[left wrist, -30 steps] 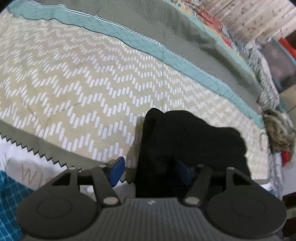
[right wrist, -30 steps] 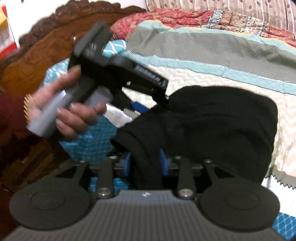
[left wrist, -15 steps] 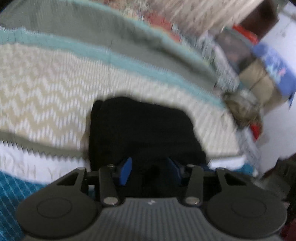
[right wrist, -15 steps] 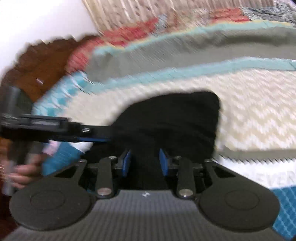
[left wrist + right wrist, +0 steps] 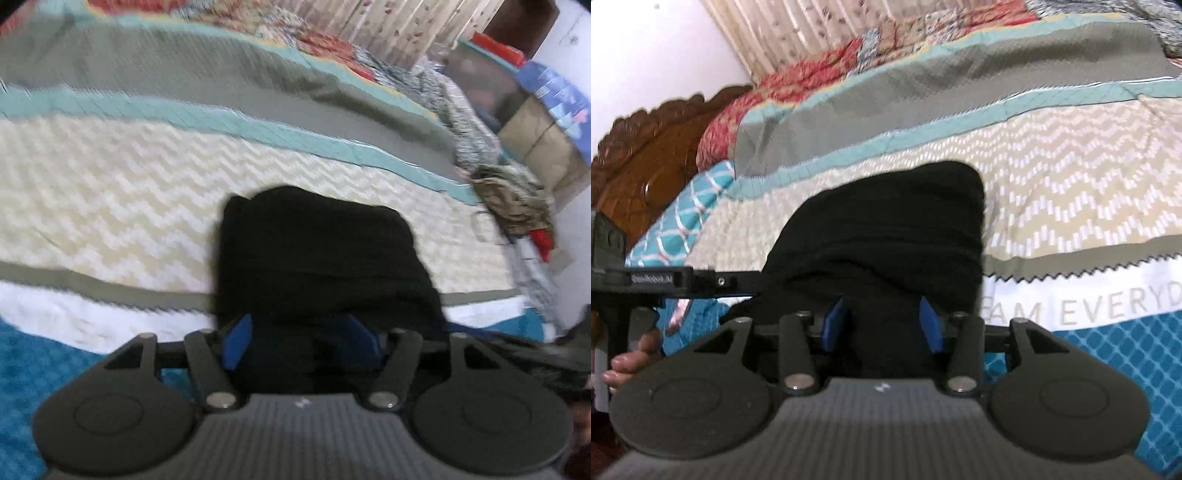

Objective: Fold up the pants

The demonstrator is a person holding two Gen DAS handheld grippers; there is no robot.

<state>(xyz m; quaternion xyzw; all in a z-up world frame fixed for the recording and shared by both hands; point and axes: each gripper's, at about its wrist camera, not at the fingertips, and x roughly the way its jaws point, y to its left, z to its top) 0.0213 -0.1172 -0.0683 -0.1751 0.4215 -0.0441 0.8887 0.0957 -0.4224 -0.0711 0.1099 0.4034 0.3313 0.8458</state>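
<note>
With both grippers at its near edge, black pants point(image 5: 886, 236) lie bunched on the bed's patterned quilt point(image 5: 1071, 177). Left gripper point(image 5: 301, 338) and right gripper point(image 5: 882, 326): blue fingers point(image 5: 833, 326) part-open with black fabric between them; firm grip, cannot tell

Matt black cloth pants point(image 5: 317, 258) (quilted bedspread point(image 5: 110, 206))

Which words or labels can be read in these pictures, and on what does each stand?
"EAM EVERYD": grey letters, cut at both ends, on the white band of the bedspread.
White lettering on the left gripper's black bar: too blurred to read.
Small white logo on each camera mount: no letters.
</note>
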